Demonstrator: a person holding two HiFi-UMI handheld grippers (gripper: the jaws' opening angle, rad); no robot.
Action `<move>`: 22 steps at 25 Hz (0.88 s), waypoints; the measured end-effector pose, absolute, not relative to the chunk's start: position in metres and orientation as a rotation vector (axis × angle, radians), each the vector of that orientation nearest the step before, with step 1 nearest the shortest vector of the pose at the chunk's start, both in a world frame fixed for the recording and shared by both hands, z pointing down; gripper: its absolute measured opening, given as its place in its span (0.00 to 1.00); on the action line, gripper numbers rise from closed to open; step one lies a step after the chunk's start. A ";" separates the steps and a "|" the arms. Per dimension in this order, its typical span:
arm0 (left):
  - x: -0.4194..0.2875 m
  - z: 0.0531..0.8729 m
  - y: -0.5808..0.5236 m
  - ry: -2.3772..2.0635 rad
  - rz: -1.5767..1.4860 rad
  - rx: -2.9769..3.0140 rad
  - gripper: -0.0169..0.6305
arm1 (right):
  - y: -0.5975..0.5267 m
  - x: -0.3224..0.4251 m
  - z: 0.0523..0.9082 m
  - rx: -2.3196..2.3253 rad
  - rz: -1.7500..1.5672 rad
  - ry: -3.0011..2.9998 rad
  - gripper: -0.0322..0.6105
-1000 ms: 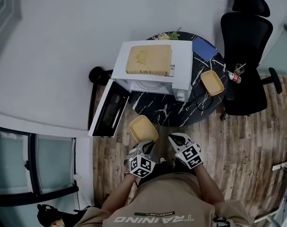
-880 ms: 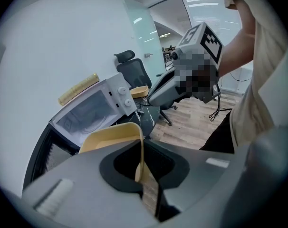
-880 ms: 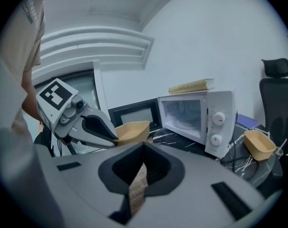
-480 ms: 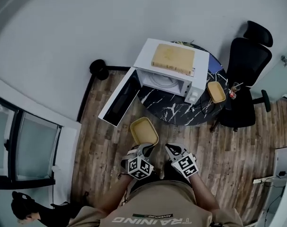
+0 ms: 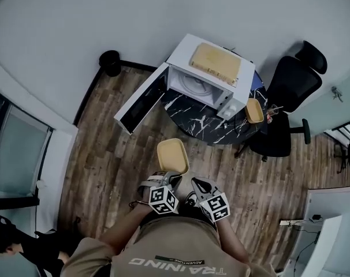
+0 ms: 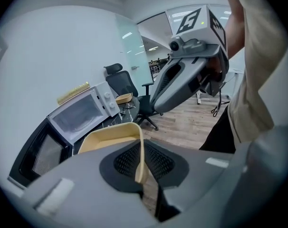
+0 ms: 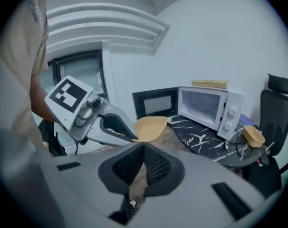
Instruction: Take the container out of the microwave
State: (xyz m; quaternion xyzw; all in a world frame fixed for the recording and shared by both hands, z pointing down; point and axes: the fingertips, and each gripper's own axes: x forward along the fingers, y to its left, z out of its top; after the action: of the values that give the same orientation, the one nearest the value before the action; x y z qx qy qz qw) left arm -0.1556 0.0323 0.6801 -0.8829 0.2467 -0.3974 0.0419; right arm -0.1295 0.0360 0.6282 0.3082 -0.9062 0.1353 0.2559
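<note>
Container (image 5: pixel 172 156) rim pinched by left gripper (image 5: pixel 170 178), well apart from microwave (image 5: pixel 209 77)

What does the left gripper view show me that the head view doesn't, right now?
Left gripper view only: close up, the left gripper pinching the yellow container's rim between its pads. Head view only: a round black object on the floor by the wall. Both: the open microwave, a second container on the table, the black chair and the right gripper.

Dressed in a beige short-sleeved T-shirt (image 5: pixel 175 244) printed "TRAINING" in white. Fitted with a grey-shelled left gripper (image 5: pixel 170 178) and right gripper (image 5: pixel 197 183), lined with black mesh-textured pads (image 6: pixel 125 161), each topped with a white cube (image 5: pixel 163 199) of black square markers.
</note>
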 end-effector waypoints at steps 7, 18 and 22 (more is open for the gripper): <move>-0.131 0.679 0.060 0.726 -1.268 -2.676 0.07 | 0.060 -0.112 0.619 0.843 0.347 -2.505 0.06; -0.066 0.672 0.143 0.825 -1.380 -2.630 0.07 | 0.143 -0.014 0.626 0.832 0.298 -2.548 0.06; -0.049 0.683 0.178 0.860 -1.432 -2.628 0.07 | 0.174 0.007 0.632 0.807 0.334 -2.576 0.06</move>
State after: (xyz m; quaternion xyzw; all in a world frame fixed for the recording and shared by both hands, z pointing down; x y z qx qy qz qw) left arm -0.0492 0.1776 0.6829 -0.8439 0.2760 -0.4599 0.0136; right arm 0.0072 0.1738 0.6323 0.2901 -0.9260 0.1202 0.2094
